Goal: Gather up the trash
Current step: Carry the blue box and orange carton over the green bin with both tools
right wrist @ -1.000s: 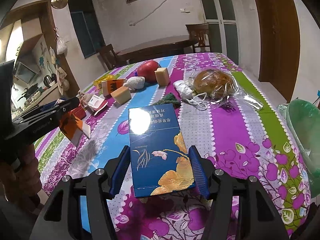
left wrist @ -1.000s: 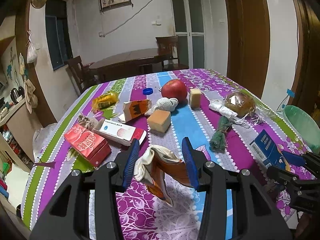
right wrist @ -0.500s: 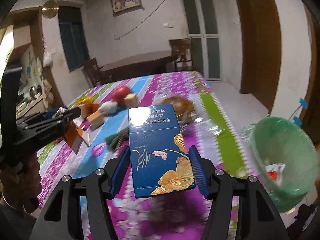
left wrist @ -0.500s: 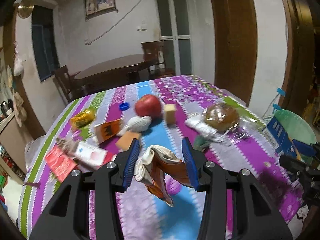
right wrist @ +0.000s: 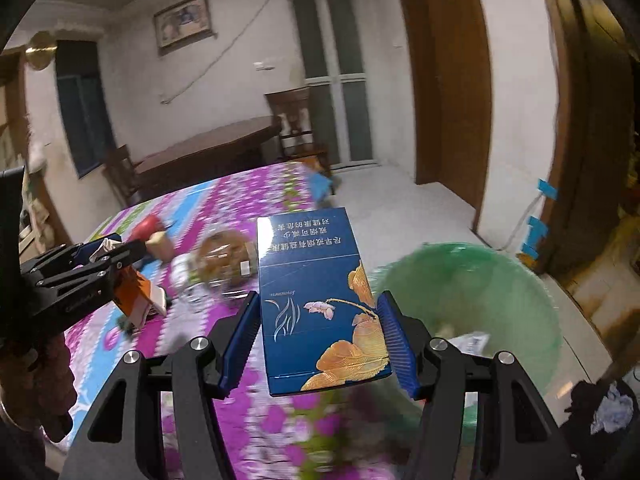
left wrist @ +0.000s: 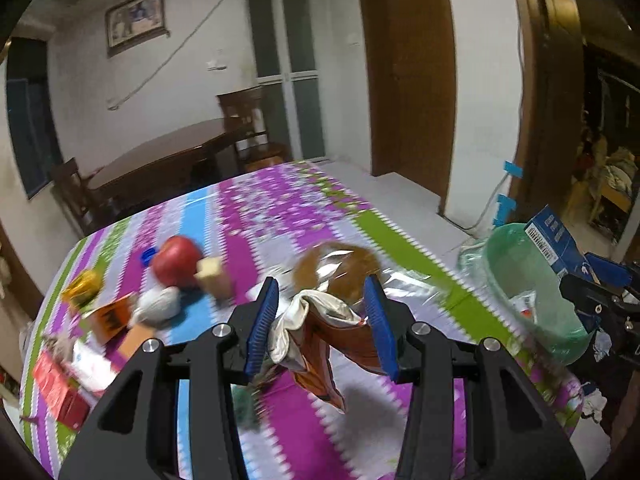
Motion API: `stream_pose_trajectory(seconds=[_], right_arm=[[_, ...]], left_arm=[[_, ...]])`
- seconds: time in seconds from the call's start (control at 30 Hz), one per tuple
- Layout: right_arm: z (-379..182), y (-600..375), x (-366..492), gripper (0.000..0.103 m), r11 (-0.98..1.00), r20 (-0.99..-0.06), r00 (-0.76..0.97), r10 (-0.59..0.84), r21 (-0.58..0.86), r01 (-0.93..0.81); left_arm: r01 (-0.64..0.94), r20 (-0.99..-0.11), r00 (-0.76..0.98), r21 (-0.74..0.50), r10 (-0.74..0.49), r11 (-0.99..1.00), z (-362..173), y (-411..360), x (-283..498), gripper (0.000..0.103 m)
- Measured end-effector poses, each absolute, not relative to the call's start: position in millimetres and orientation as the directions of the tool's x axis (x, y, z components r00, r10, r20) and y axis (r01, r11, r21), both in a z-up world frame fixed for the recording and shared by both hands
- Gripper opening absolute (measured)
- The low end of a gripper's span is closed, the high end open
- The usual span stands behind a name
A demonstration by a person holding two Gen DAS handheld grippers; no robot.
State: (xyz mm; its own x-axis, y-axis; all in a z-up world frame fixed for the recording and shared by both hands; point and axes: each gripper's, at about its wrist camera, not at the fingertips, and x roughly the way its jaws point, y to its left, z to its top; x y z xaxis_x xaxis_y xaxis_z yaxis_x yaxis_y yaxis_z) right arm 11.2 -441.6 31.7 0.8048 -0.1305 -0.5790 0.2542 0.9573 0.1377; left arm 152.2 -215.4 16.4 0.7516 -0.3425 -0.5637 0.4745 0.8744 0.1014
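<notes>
Blue carton (right wrist: 320,300) sits clamped in the right gripper (right wrist: 318,338); left gripper (left wrist: 322,326) pinches a crumpled wrapper (left wrist: 320,330).

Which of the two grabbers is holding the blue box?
The right hand-held gripper is clamped on the flat blue box with gold leaves. The left hand-held gripper grips a crumpled orange-and-white wrapper instead.
</notes>
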Motion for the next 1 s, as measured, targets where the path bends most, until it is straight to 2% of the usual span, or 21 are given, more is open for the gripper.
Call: stream_pose_trajectory(seconds=[0.47, 1.0], right_arm=[[33.2, -541.0, -17.9, 0.061, 0.893, -0.621, 0.733, -0.276, 0.117, 0.435], [25.1, -598.3, -22.0, 0.061, 0.836, -0.694, 0.642, -0.325, 0.106, 0.538]], left_arm=[[0.609, -0.575, 0.69, 0.133, -0.439, 0.782, 10.7, -318.8, 159.0, 0.044], [0.745, -0.603, 0.574, 0.105, -0.554, 0.659, 10.1, -413.3, 165.2, 0.044]])
